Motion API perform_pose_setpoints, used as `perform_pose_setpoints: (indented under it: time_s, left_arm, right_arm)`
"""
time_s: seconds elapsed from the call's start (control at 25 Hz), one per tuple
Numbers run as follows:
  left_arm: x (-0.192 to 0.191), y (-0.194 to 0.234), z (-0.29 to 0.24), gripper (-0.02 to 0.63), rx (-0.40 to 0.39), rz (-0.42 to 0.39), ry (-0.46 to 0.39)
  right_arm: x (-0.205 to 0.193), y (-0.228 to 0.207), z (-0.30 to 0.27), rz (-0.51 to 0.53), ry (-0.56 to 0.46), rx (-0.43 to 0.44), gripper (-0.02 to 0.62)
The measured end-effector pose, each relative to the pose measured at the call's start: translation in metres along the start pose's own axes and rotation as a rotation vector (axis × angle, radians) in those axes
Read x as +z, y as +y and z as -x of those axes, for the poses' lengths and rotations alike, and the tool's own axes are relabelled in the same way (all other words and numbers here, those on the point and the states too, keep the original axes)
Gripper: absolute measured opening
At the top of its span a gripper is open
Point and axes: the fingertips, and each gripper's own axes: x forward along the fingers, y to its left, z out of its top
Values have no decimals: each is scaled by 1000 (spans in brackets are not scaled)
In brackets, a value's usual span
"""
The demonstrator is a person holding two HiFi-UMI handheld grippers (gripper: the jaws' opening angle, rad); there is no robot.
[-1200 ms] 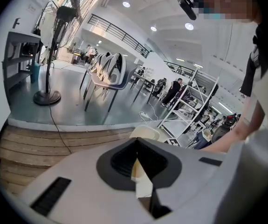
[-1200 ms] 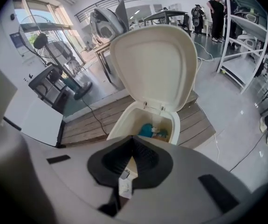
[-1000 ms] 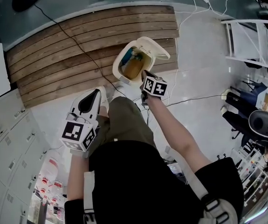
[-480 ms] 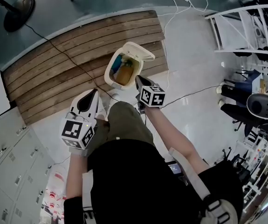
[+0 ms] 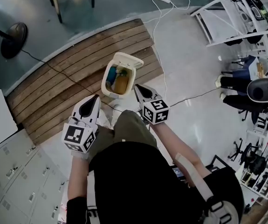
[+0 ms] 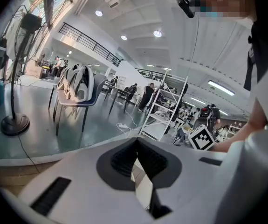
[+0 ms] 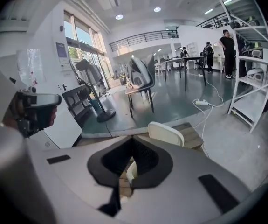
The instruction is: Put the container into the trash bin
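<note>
The trash bin [image 5: 104,84] stood on the wooden platform [image 5: 68,78] with its lid [image 5: 127,59] flipped open toward 1 o'clock. The yellow-orange container [image 5: 120,84] lay inside the bin, and something blue [image 5: 111,76] lay just beside it at its 10 o'clock.

The left gripper [image 5: 95,98] hung at 7 o'clock from the bin, near it but not touching. Its own view showed the jaws closed together at the tips, with nothing between them. The right gripper [image 5: 137,87] hung at 4 o'clock from the bin, just beside its rim. Its jaws were also pressed together and held nothing. Both grippers pointed toward 12 o'clock, with the person's knee [image 5: 129,125] between them. A thin cable [image 5: 189,97] ran over the light floor at 3 o'clock from the right gripper.
</note>
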Motion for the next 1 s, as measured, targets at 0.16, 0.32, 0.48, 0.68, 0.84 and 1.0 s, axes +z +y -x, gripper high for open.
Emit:
perform_pose_setpoints:
  time_s: [0.16, 0.32, 0.48, 0.68, 0.84, 1.0]
  left_arm:
    - [16, -13, -5, 8, -54, -57, -2]
    - [29, -31, -11, 9, -99, -102, 7]
    - [45, -43, -15, 9, -138, -151, -6]
    - [68, -62, -20, 9, -185, -215, -18]
    - [86, -75, -20, 9, -209, -248, -44]
    - [103, -82, -18, 9, -221, -264, -64]
  right_arm:
    - [26, 11, 28, 39, -74, 11, 15]
    - [50, 20, 58, 76, -143, 25, 15]
    - [69, 29, 82, 98, -211, 35, 15]
    - [89, 30, 112, 120, -270, 27, 15]
    - [104, 28, 135, 133, -314, 10, 15]
    - [123, 31, 155, 140, -354, 1, 15]
